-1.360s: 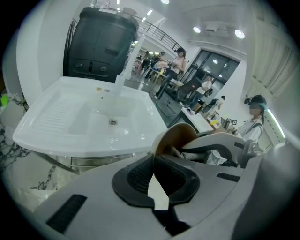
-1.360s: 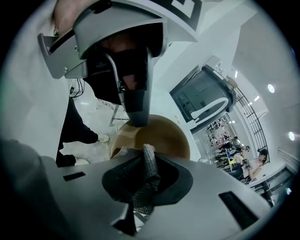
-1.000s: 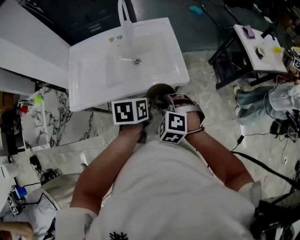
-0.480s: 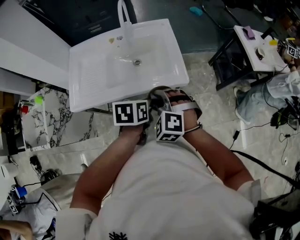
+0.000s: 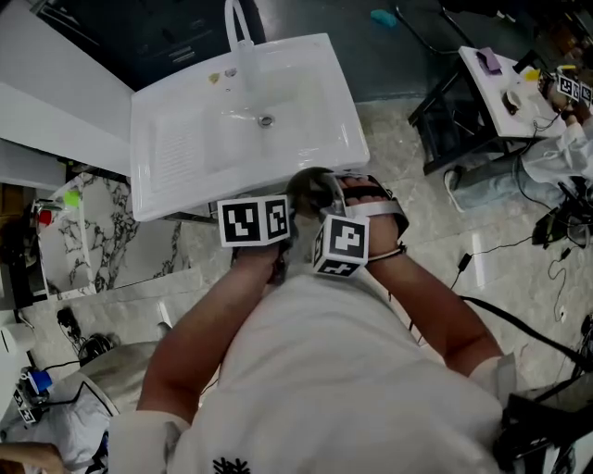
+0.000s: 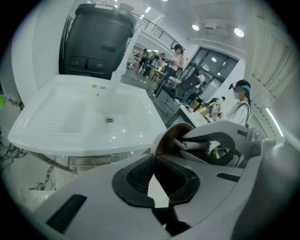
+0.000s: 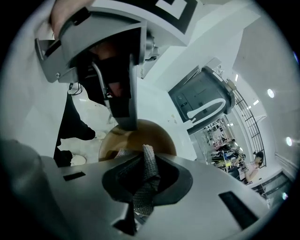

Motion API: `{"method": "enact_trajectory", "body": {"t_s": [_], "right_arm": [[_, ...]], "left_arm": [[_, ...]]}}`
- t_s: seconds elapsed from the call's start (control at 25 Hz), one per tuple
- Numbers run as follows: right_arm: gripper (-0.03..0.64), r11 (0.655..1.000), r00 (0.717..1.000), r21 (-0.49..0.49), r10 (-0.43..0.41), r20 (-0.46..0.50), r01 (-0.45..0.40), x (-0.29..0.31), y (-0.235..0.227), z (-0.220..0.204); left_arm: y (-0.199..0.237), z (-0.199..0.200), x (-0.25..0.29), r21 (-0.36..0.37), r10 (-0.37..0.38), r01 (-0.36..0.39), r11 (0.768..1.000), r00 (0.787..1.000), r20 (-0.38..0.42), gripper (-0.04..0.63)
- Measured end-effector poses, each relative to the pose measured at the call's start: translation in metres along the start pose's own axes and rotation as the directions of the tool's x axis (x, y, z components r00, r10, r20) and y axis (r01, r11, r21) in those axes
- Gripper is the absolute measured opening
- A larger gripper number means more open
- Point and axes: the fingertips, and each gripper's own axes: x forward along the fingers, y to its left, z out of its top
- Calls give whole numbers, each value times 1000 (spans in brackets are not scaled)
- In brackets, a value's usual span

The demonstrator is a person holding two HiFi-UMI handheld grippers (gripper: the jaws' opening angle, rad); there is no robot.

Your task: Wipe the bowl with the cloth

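A brown bowl [image 5: 315, 189] is held in the air just in front of the white sink [image 5: 176, 148]. My left gripper [image 6: 153, 159] is shut on the bowl's rim [image 6: 165, 136], which I see edge-on in the left gripper view. A grey woven cloth [image 7: 149, 165] is pinched in my right gripper [image 7: 146, 157], and its end reaches into the bowl [image 7: 140, 133]. In the left gripper view the cloth [image 6: 190, 145] lies inside the bowl under the right gripper's frame [image 6: 220, 140]. In the head view the two marker cubes [image 5: 255, 220] [image 5: 343, 244] sit side by side below the bowl.
The sink's tall faucet [image 5: 233, 26] rises at its back edge and the drain [image 5: 266, 120] is in the middle. A dark-framed white table [image 5: 505, 79] with small items stands at the right. Cables [image 5: 519, 319] run over the marbled floor. People stand in the background [image 6: 239, 101].
The right gripper has shifted slightly left and back again at the bowl. Both grips are unchanged.
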Motion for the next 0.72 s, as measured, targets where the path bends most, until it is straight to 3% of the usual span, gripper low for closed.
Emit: {"method": "enact_trajectory", "body": {"t_s": [0.28, 0.52, 0.72], "right_arm": [[37, 994, 994, 28, 105, -6, -105, 3, 29, -7], [37, 964, 972, 132, 222, 80, -231, 0, 44, 3], [37, 956, 966, 189, 196, 167, -226, -8, 26, 17]], "left_arm": [[3, 3, 0, -11, 13, -12, 1000, 1000, 16, 18], [-1, 4, 5, -18, -6, 6, 1000, 1000, 21, 18], [-7, 6, 3, -18, -30, 30, 999, 999, 31, 18]]}}
